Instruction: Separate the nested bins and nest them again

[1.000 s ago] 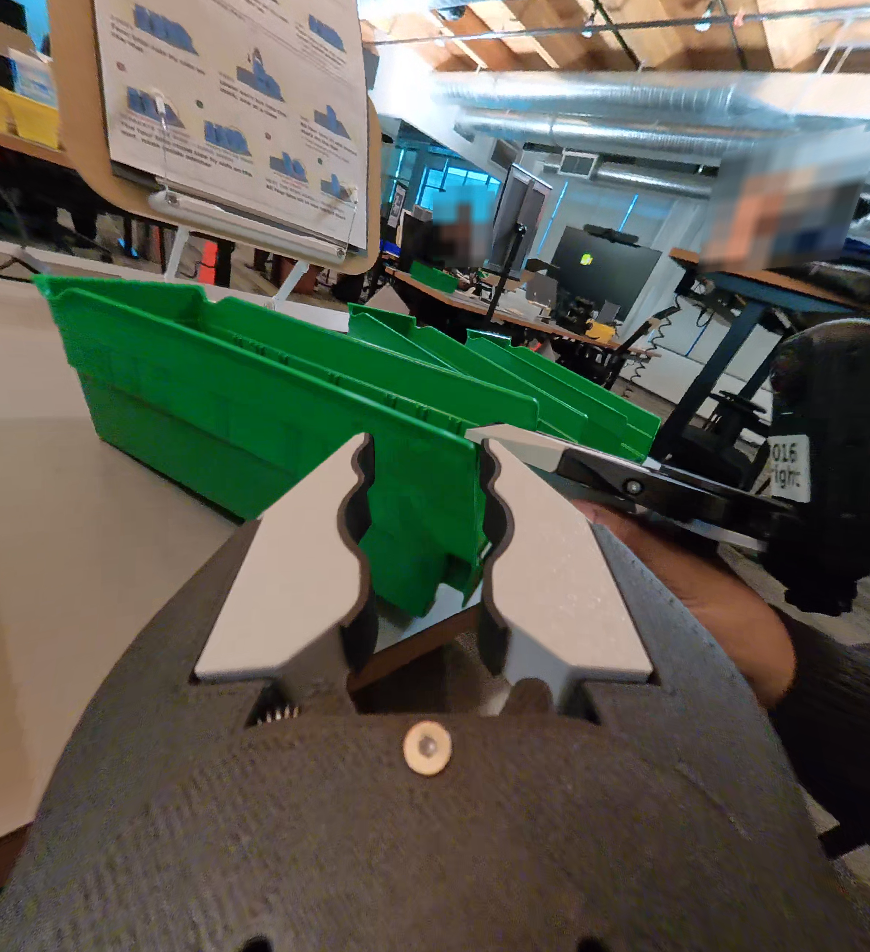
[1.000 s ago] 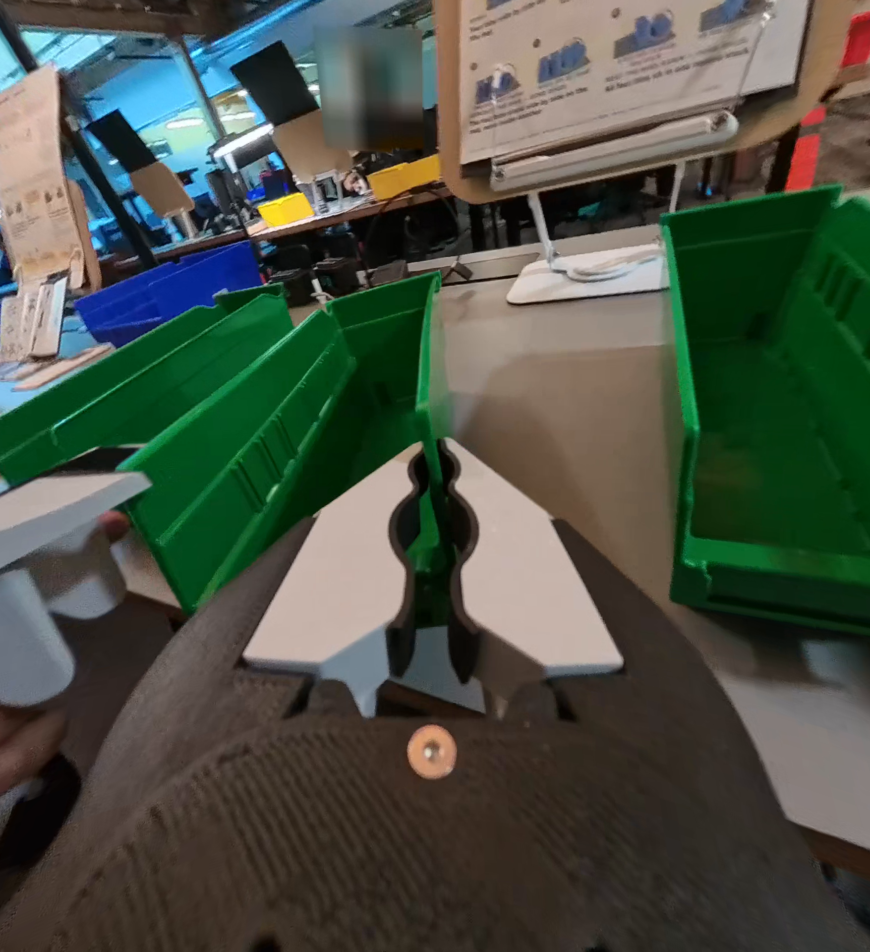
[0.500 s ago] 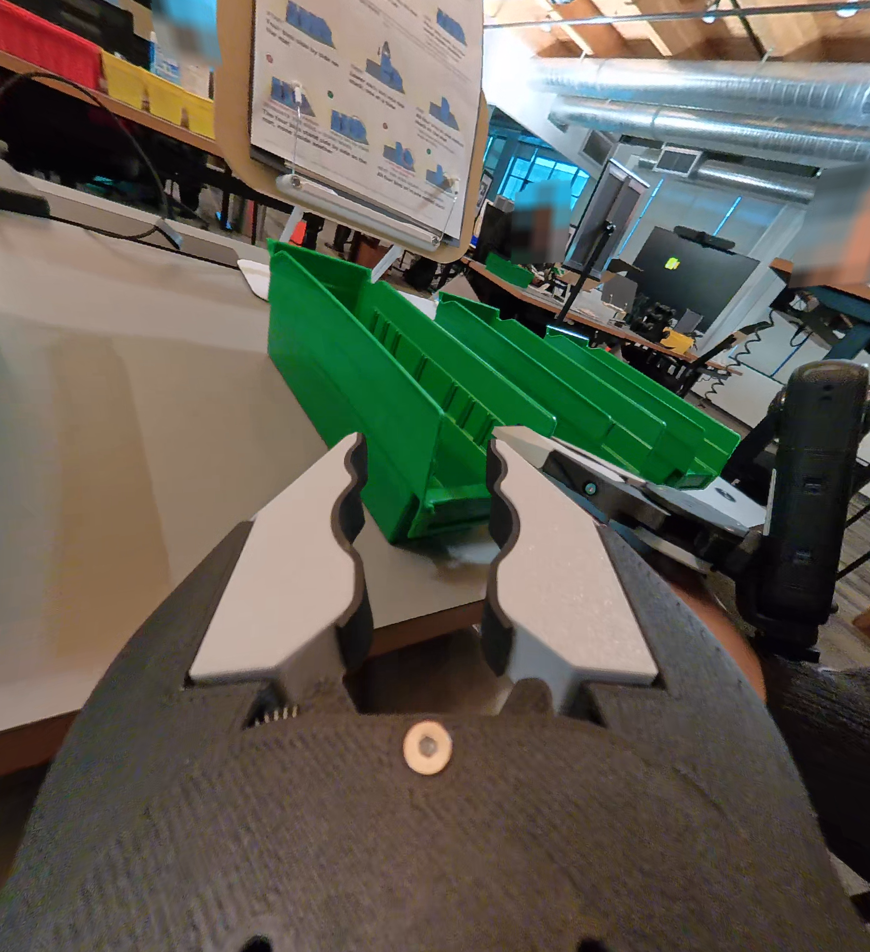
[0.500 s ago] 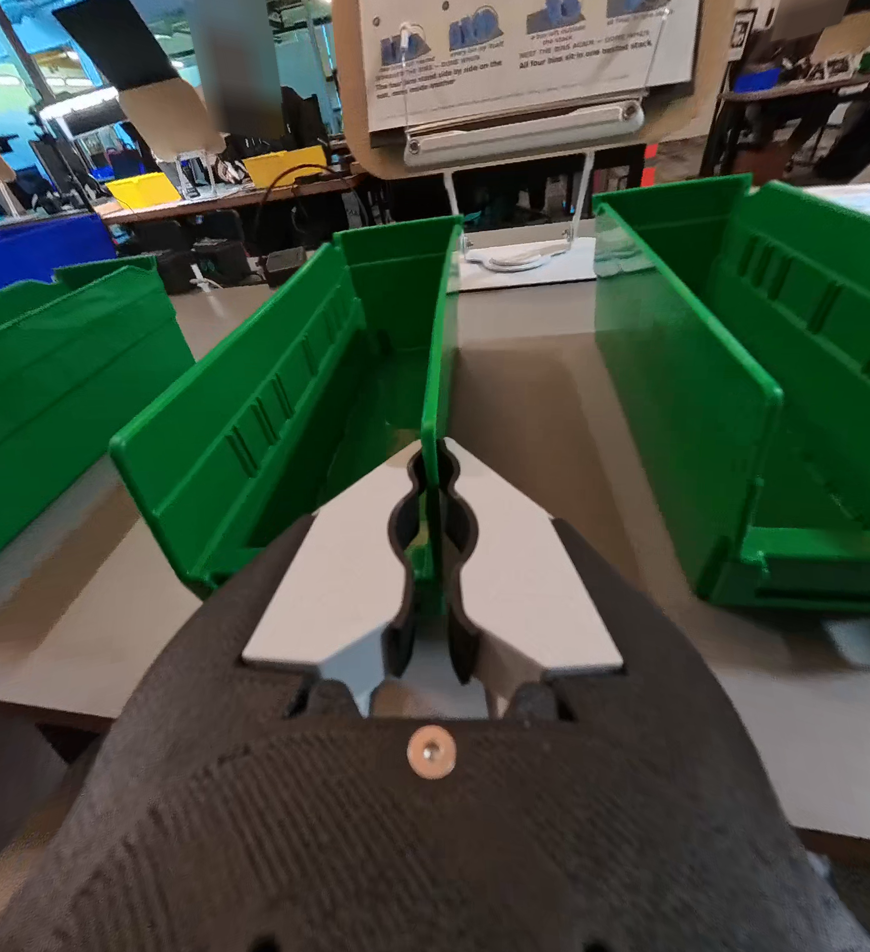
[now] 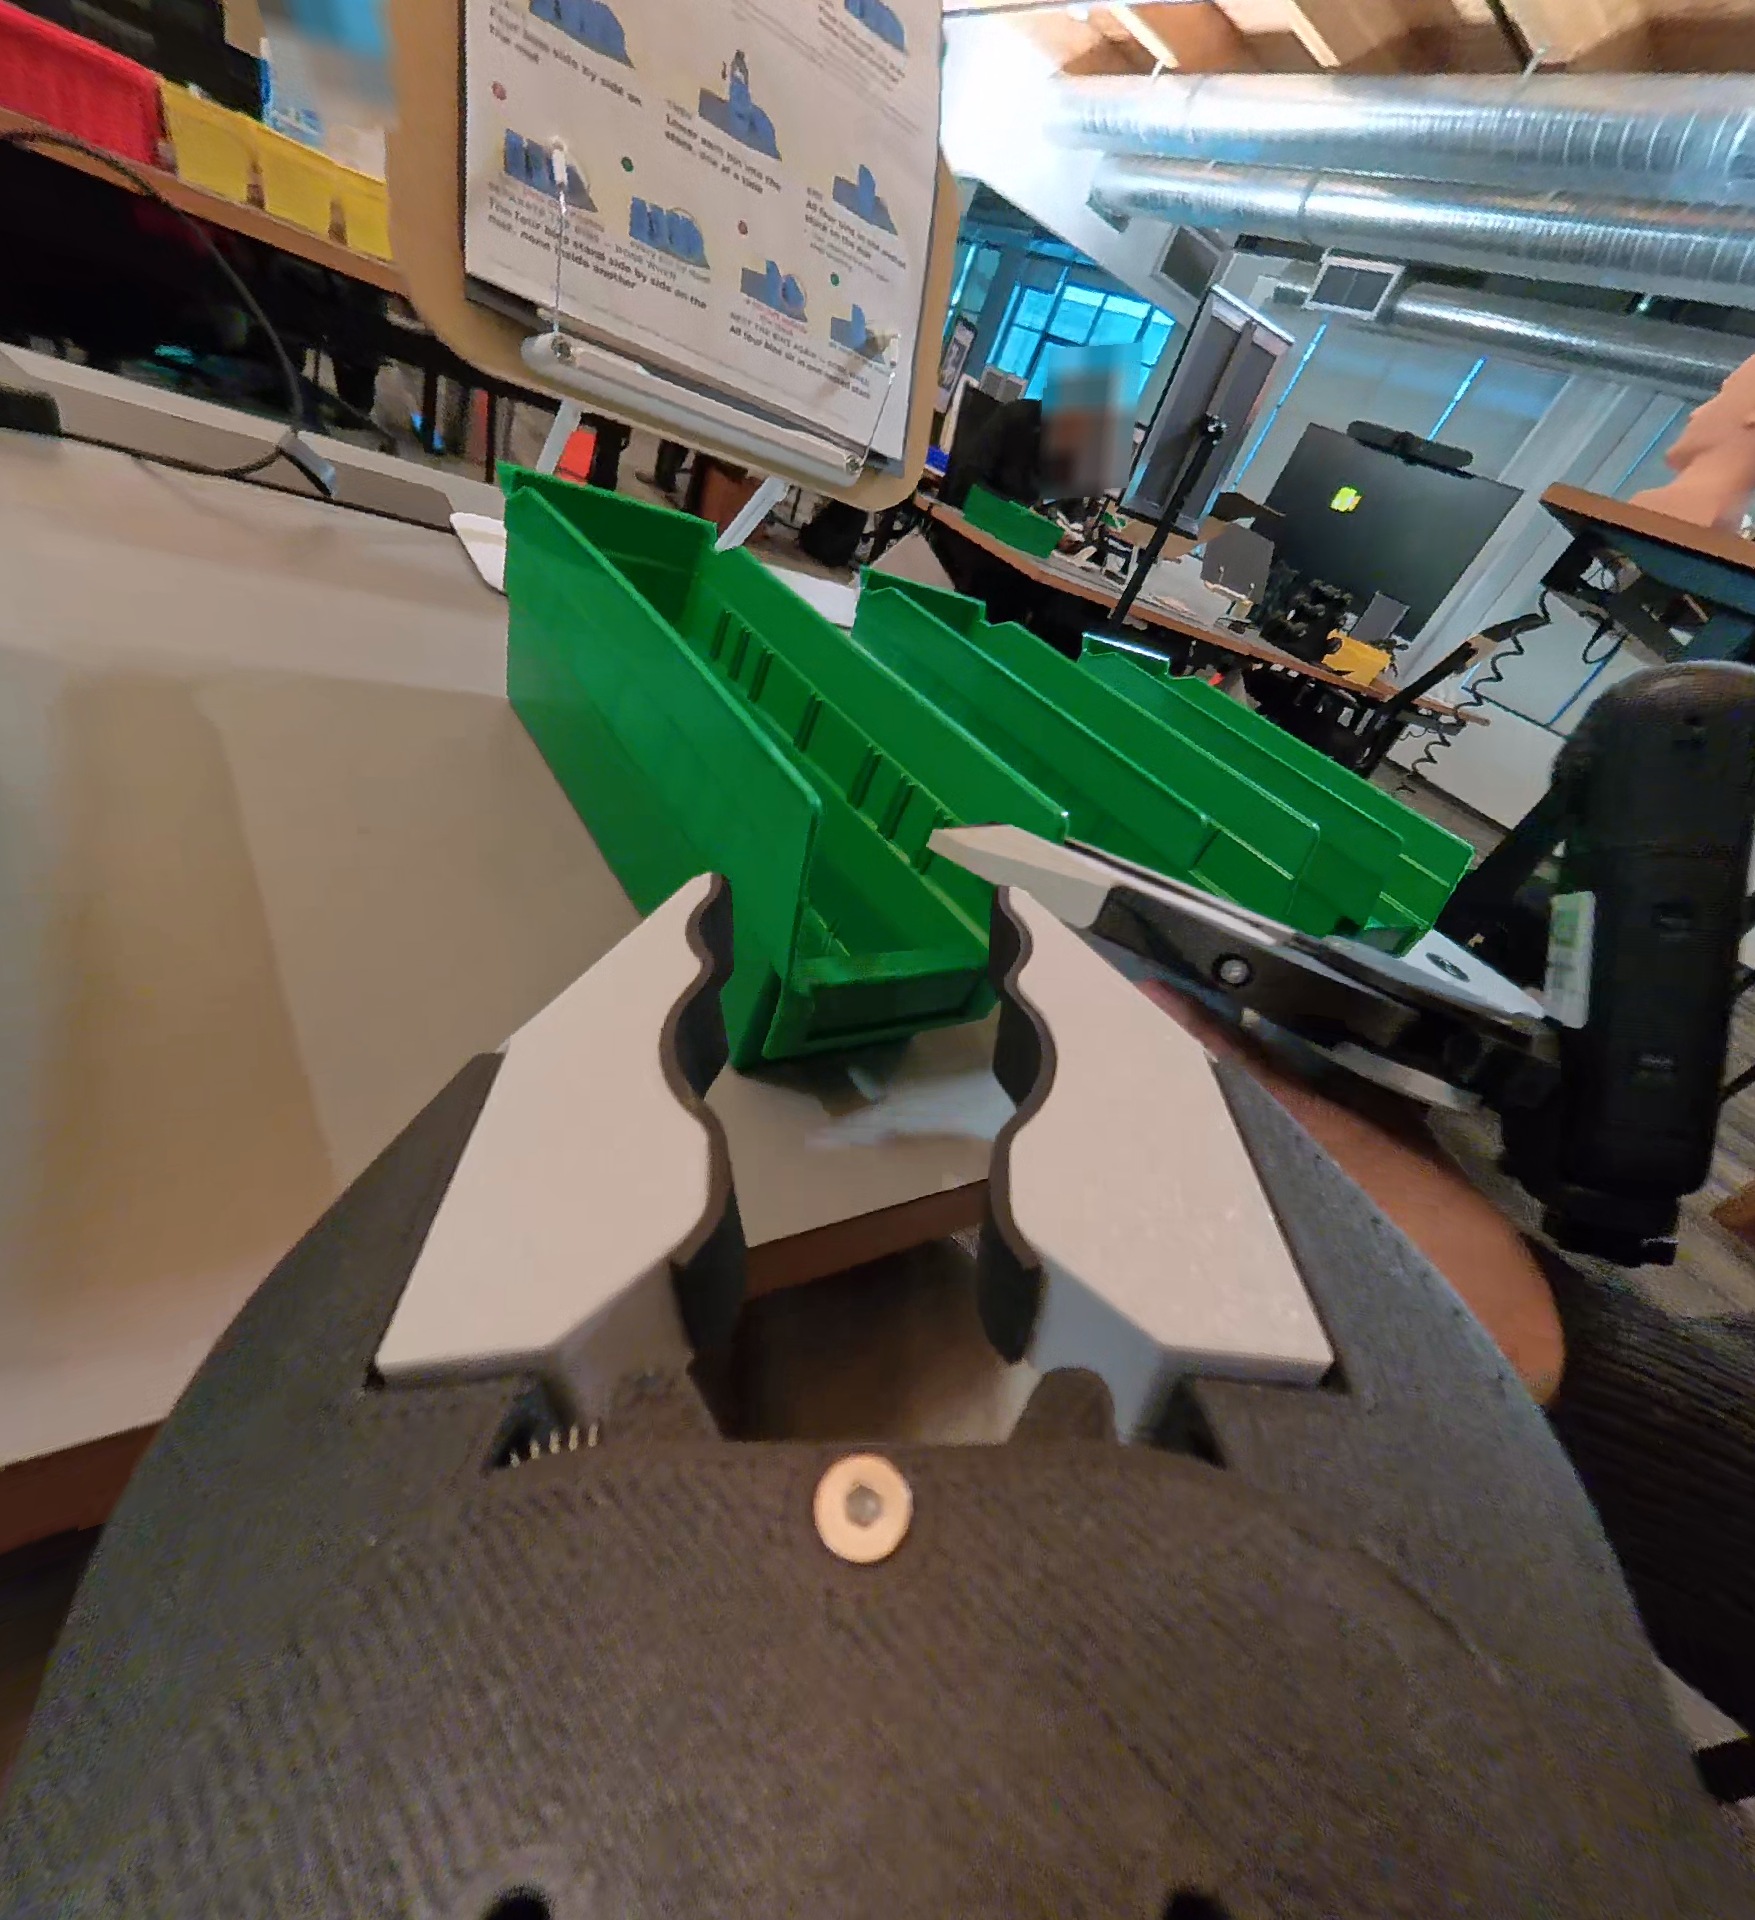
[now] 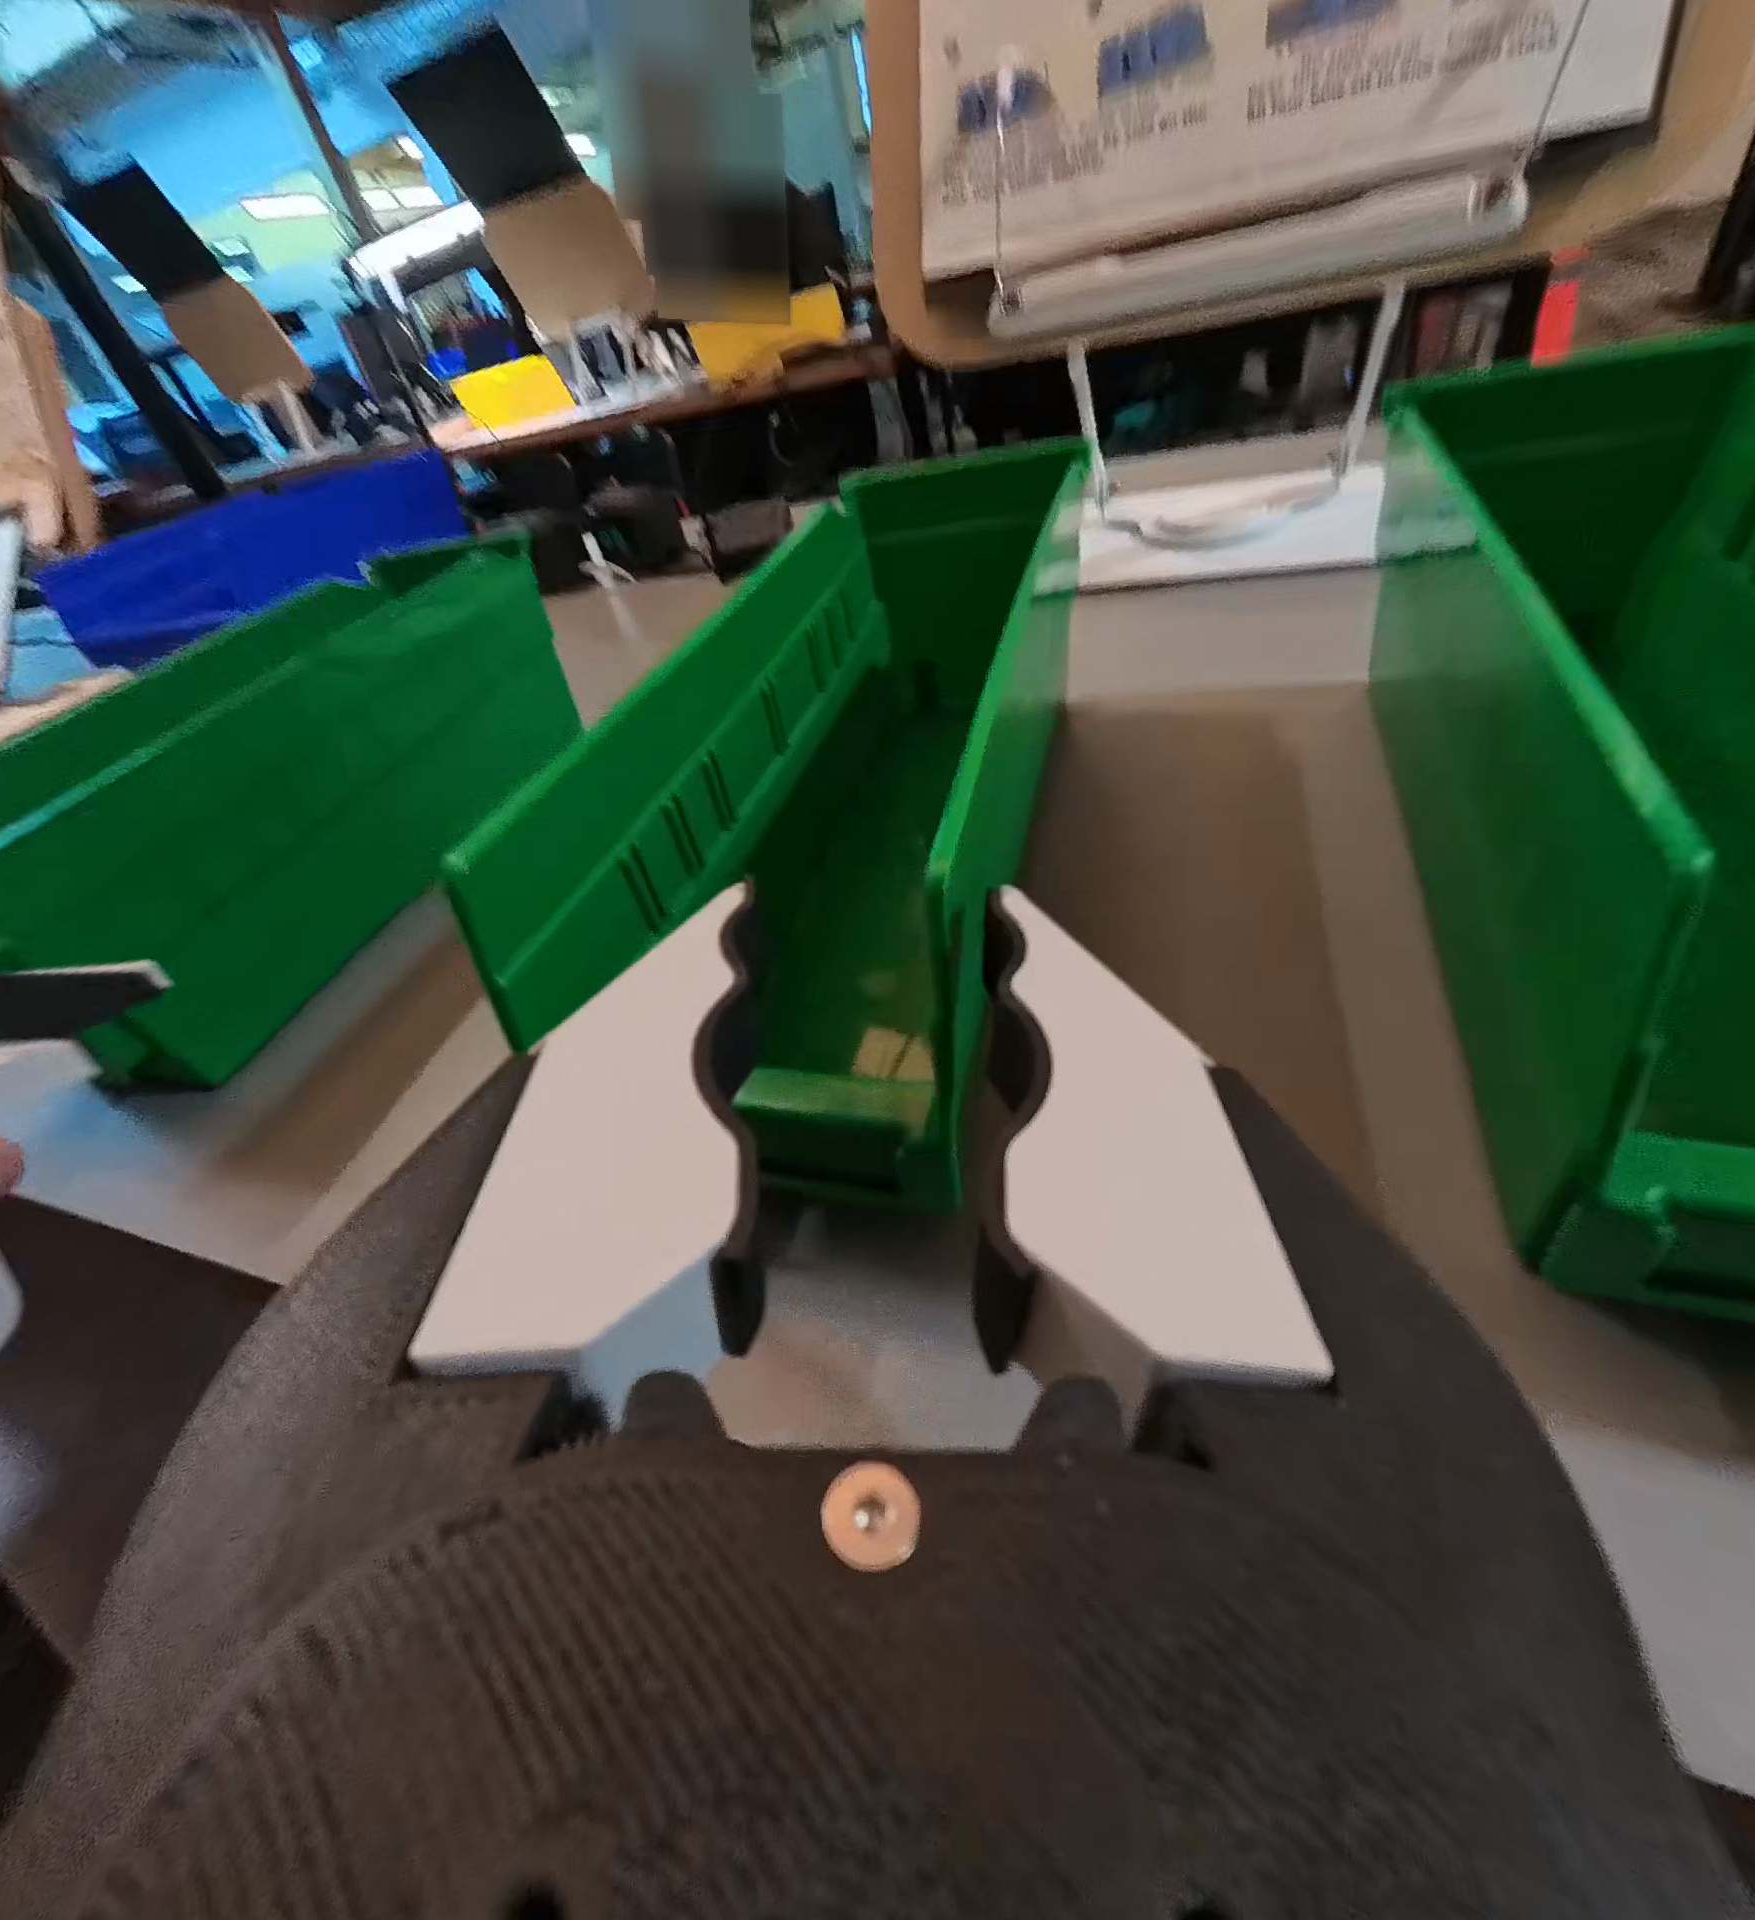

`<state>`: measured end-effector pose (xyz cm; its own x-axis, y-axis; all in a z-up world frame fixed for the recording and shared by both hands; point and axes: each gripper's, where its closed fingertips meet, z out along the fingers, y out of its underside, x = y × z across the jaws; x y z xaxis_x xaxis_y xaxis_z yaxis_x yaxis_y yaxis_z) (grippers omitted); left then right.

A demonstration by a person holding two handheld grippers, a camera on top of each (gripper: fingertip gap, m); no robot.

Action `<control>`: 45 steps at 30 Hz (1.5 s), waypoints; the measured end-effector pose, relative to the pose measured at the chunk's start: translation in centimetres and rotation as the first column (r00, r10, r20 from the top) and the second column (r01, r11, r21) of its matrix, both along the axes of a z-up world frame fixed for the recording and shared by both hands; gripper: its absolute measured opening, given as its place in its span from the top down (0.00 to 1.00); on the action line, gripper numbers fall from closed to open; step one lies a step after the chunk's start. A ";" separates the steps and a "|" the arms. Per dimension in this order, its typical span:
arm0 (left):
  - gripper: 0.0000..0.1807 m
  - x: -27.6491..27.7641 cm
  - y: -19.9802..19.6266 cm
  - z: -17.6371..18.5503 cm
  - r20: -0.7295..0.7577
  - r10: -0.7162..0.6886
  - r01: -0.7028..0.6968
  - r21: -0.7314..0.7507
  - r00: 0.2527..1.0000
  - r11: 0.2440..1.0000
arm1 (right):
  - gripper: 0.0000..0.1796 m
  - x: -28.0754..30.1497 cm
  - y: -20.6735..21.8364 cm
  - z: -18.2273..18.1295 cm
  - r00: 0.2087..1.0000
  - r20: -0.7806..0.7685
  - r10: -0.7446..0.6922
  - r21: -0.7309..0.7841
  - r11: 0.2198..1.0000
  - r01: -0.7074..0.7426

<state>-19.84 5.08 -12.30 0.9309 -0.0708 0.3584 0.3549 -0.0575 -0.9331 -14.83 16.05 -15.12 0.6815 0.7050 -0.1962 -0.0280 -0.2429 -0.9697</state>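
Observation:
Several long green bins stand side by side, apart, on the grey table (image 5: 177,831). In the left wrist view my left gripper (image 5: 857,904) is open and empty, just short of the front end of the nearest bin (image 5: 665,727). Two more bins (image 5: 1060,748) lie to its right. My right gripper (image 5: 1112,894) shows there, beside that front end. In the right wrist view my right gripper (image 6: 868,904) is open. The middle bin's (image 6: 748,748) front end sits between its jaws, with the right wall close to the right finger. Bins lie to its left (image 6: 260,790) and right (image 6: 1538,831).
An instruction board on a stand (image 5: 696,208) rises behind the bins, with its white base (image 6: 1226,520) on the table. A black cable (image 5: 260,447) lies at the far left. The table's front edge is just below both grippers. A blue bin (image 6: 260,561) sits on another table.
My right gripper was shut on the middle bin's right wall and has opened, letting it go. My left gripper has stayed open, and its view has swung left.

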 end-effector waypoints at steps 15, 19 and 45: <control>0.75 7.6 2.2 2.2 -0.163 -0.217 0.239 0.129 0.962 0.962 | 0.72 25.4 9.2 10.7 0.838 -0.312 -0.447 0.328 0.777 0.537; 0.76 9.3 2.8 1.3 -0.145 -0.301 0.316 0.096 0.943 0.944 | 0.66 33.9 14.1 5.6 0.780 -0.204 -0.592 0.087 0.782 0.617; 0.79 6.7 1.7 -1.5 -0.040 -0.308 0.307 -0.021 0.951 0.951 | 0.83 33.8 21.3 -2.5 0.858 -0.171 -0.484 -0.305 0.854 0.421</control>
<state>-13.09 6.81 -13.80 0.8788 -0.3514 0.3227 0.2787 -0.1709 -0.9451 18.96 37.38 -17.59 0.8242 0.2348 -0.5154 -0.4112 -0.3775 -0.8297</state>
